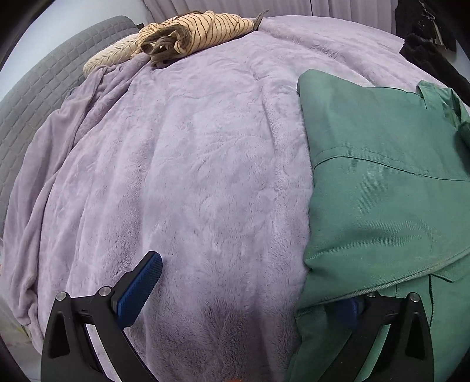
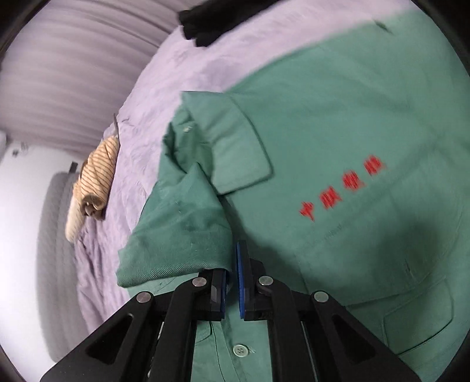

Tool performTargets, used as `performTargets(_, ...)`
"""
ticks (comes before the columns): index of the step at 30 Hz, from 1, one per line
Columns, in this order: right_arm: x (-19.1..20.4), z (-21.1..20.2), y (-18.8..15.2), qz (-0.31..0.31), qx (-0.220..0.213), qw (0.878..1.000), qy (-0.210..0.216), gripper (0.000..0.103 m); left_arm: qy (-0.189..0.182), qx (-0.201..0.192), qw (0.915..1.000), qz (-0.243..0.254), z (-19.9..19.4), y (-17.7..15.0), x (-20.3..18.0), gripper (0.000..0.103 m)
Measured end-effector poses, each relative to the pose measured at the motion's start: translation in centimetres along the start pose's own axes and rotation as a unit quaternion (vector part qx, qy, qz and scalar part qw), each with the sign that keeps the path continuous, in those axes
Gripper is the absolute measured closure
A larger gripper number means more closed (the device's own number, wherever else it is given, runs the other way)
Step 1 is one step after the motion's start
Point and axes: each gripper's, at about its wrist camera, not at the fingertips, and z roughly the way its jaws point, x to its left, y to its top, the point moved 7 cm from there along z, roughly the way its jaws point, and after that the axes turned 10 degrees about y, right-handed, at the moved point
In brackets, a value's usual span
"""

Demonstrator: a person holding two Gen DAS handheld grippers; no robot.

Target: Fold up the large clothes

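Observation:
A large green work jacket (image 2: 337, 123) with red embroidered characters (image 2: 340, 188) lies spread on a purple fleece blanket (image 2: 176, 70). My right gripper (image 2: 234, 256) sits over the jacket's front near a button (image 2: 240, 349). Its blue pads are nearly together, pinching the edge of a turned-up green fold (image 2: 182, 235) that drapes over the left finger. In the left wrist view the jacket (image 1: 382, 176) fills the right side, folded along its left edge. My left gripper (image 1: 249, 293) stands wide open at that edge: one finger (image 1: 141, 288) rests over bare blanket (image 1: 191, 176), the other is tucked under the jacket's hem.
A striped beige garment (image 1: 194, 32) (image 2: 97, 182) lies bunched at the far end of the bed, beside a grey quilted headboard (image 1: 44, 88). A black garment (image 1: 426, 50) (image 2: 211, 17) lies at the blanket's far edge. Pale curtains (image 2: 73, 73) hang beyond.

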Motion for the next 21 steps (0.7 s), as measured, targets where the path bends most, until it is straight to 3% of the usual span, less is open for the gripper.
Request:
performTargets(3, -3.3, -0.3, -0.6, 0.071, 0.008, 0.997, 0.032, 0.091, -0.013, 0.002, 0.9999, 0.011, 0.0, 0.5, 0.7, 0.0)
performTargets(8, -4.6, -1.9, -0.6, 0.124, -0.013, 0.99, 0.058, 0.078, -0.061, 0.006, 0.9966, 0.055, -2.1, 0.2, 1.7, 0.0)
performTargets(9, -4.7, -2.7, -0.7, 0.133, -0.02, 0.989, 0.059, 0.073, -0.066, 0.007, 0.9958, 0.063, -2.6, 0.1, 2.1, 0.0)
performTargets(10, -4.6, -3.2, -0.7, 0.139, -0.03, 0.989, 0.052, 0.057, -0.069, 0.011, 0.9949, 0.073, -2.9, -0.1, 2.5, 0.0)
performTargets(11, -4.8, -4.1, -0.4, 0.14, -0.039, 0.989, 0.039, 0.047, -0.068, 0.018, 0.9941, 0.082, -3.2, -0.4, 2.9, 0.0)
performTargets(13, -4.7, -5.2, 0.0, 0.12, -0.039, 0.992, 0.009, 0.047, -0.07, 0.029, 0.9942, 0.077, -3.7, -0.6, 4.2, 0.0)
performTargets(16, -2.7, -6.1, 0.6, 0.028, -0.016, 0.999, -0.028, 0.045, -0.087, 0.039, 0.9948, 0.036, -3.7, 0.8, 5.5, 0.0)
performTargets(19, -1.7, -5.2, 1.4, -0.034, 0.013, 0.998, -0.052, 0.031, -0.132, 0.057, 0.9896, -0.006, -1.8, 4.1, 3.9, 0.0)
performTargets(21, -2.2, -3.9, 2.0, -0.041, 0.03, 0.997, -0.066, 0.03, -0.164, 0.064, 0.984, -0.024, -0.2, 6.5, 1.5, 0.0)
